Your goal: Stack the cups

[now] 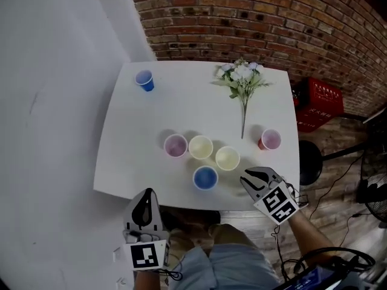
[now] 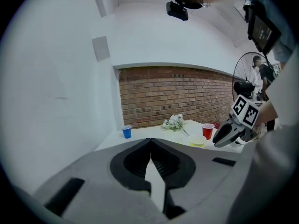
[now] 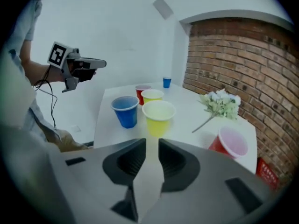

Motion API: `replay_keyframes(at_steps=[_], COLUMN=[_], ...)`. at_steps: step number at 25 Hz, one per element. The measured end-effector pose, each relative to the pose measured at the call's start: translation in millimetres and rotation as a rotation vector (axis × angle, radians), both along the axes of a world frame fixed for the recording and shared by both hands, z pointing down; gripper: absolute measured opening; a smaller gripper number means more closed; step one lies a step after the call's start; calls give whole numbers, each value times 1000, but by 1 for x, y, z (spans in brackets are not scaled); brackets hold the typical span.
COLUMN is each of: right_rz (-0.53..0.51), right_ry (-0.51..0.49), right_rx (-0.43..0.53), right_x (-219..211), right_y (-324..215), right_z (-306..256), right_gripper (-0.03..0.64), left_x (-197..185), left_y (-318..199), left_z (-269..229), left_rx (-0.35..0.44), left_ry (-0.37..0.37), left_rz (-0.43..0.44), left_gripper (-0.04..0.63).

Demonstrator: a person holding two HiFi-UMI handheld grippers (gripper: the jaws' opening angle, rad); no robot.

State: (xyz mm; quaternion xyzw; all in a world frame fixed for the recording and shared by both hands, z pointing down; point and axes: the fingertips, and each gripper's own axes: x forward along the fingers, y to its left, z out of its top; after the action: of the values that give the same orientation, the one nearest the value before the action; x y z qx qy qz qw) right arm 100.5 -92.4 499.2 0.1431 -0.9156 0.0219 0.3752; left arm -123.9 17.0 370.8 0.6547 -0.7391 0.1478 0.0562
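A: How does the right gripper (image 3: pixel 152 143) stand?
B: Its jaws are a little apart with nothing between them. The near yellow cup (image 3: pixel 159 115) stands upright straight ahead of them and the near blue cup (image 3: pixel 125 110) is ahead to their left, both loose on the tabletop (image 3: pixel 182 99)
A: What could spoil the pick?
B: The gap looks narrower than that cup's rim, I'd judge. Pushed forward like this, a jaw tip would butt the wall and topple the light cup, or shove it into the second yellow cup (image 3: pixel 152 96) behind it
A: And if it clamps hard?
B: The wall looks thin, so it may buckle and slip out, or ride tilted and refuse to nest
A: Anything else nearby?
B: The red cup (image 3: pixel 230 143) stands to the right of the jaws, with the flowers (image 3: pixel 219 104) beyond it, and a wide swing could knock either one
A: The left gripper (image 2: pixel 150 140)?
B: Its jaws are together and empty. The cups lie ahead and to their right, so it steadies nothing
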Motion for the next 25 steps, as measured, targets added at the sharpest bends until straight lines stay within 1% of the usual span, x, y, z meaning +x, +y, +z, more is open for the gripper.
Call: replay_keyframes(at_steps=[3, 7, 16, 25], right_rz=[29, 61, 95, 102], right_ry=[-36, -61, -71, -51], right_rx=[-32, -35, -32, -6], right_x=[-12, -25, -34, -40], right_y=[-1, -12, -28, -40], right_z=[17, 26, 30, 33], right_gripper=[84, 84, 75, 71], left_x=[1, -2, -5, -6], left_y=[0, 1, -5, -6], left_z=[2, 7, 10, 12], left_rx=[1, -12, -41, -31], left_ry=[-18, -22, -25, -25], left_rz=[12, 7, 4, 12], left_gripper=[9, 9, 9, 9])
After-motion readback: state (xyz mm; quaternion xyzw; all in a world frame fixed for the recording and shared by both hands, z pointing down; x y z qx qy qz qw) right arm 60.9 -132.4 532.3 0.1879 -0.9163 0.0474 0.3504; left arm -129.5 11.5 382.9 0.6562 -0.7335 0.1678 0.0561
